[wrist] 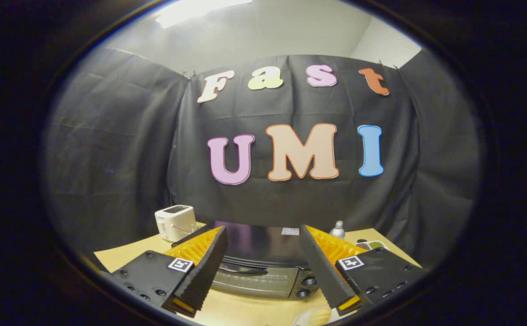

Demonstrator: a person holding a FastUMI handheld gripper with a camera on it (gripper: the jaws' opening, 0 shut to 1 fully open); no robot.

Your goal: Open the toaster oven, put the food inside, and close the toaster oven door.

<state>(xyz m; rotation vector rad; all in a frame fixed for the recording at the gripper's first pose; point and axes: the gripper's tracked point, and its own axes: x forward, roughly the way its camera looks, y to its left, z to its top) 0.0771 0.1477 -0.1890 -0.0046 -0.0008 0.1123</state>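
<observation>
Toaster oven (263, 267) door closed, on wooden table (123, 256); claw (263, 290) spread wide, empty; black cloth wall (109, 149) behind.

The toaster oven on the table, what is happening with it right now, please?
A person holds a gripper with its fingers open, holding nothing. The black toaster oven sits just ahead, framed between them, its door closed and its handle untouched. A pale piece of food lies on the table near the right finger. A white toaster and a small bottle stand further back.

Overhead ceiling light, dim booth, edges perhaps blurred
</observation>
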